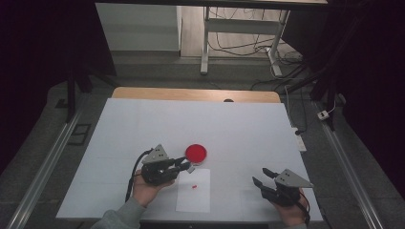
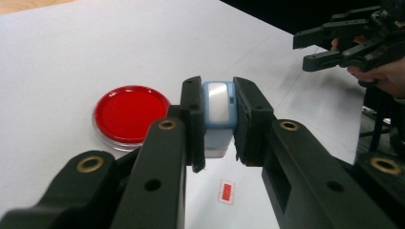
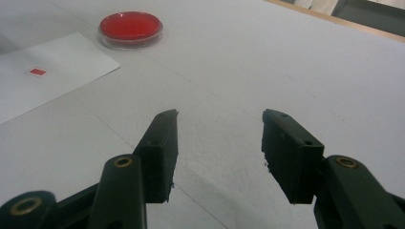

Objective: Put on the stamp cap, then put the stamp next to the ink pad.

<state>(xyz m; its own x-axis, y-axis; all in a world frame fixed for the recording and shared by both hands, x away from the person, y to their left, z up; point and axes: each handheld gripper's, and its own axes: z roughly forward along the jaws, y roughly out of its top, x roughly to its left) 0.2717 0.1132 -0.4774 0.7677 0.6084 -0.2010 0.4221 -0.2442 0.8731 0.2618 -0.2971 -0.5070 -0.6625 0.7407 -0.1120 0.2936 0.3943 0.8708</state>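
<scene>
Left gripper (image 1: 184, 164): jaws pinching a blue self-inking stamp (image 2: 218, 114), which stands upright between the pads.
Stamp's place: just above the near edge of the white paper sheet (image 1: 193, 191), printing face down.
Key relation: the sheet lies directly below the left gripper's tips, with a small red stamp mark (image 2: 227, 192) just nearer than the stamp. The red ink pad (image 1: 196, 153) sits just beyond and to the side of them.
Nearer hand: the left, by far.
Right gripper (image 1: 261, 176): jaws spread, empty, well off to the right of the sheet.
Surface: flat white tabletop (image 1: 143, 124).
Room: dim, cables on the floor beyond.
</scene>
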